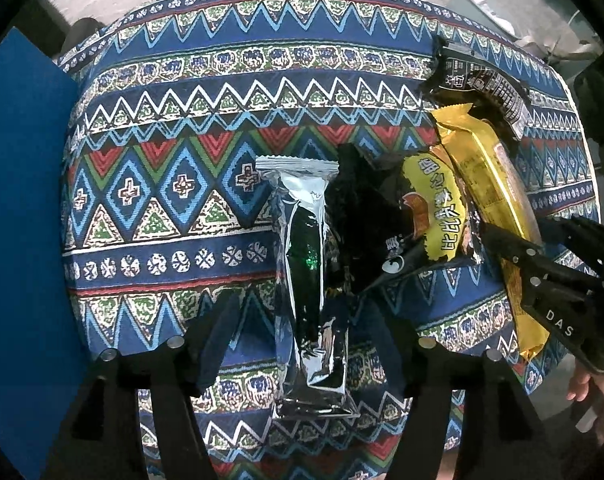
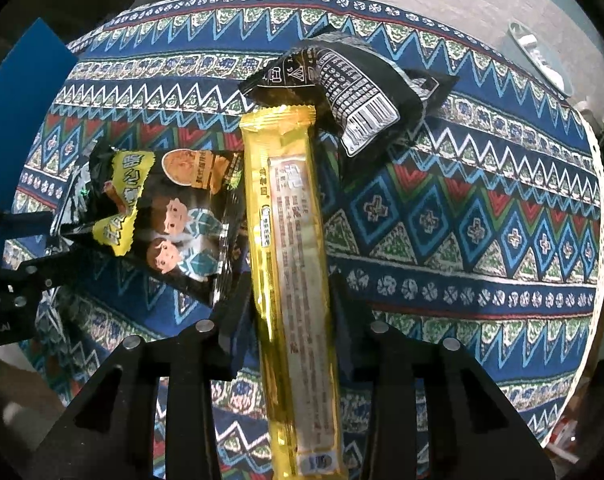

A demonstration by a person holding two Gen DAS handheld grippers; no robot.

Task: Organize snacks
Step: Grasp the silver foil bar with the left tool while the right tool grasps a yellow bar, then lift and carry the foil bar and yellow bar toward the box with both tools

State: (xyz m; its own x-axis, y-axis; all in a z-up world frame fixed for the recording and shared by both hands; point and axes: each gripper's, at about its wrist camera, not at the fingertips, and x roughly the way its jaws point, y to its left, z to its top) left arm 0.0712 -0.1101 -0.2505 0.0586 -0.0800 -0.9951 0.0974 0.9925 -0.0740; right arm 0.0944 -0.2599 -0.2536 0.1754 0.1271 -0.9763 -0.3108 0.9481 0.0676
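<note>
A silver and black snack bar (image 1: pixel 308 276) lies between the fingers of my left gripper (image 1: pixel 302 320), whose jaws stand a little apart from its sides, open. A long gold snack bar (image 2: pixel 295 280) lies between the fingers of my right gripper (image 2: pixel 291 292), which close against its sides; it also shows in the left wrist view (image 1: pixel 498 208). A black and yellow cartoon snack packet (image 2: pixel 173 216) lies left of the gold bar, also seen in the left wrist view (image 1: pixel 426 208). A black packet with a barcode (image 2: pixel 354 92) lies at the gold bar's far end.
All lie on a round table under a patterned blue cloth (image 2: pixel 462 220). A blue board (image 1: pixel 17 200) stands off the table's left side. The left gripper's body shows at the left edge of the right wrist view (image 2: pixel 9 292).
</note>
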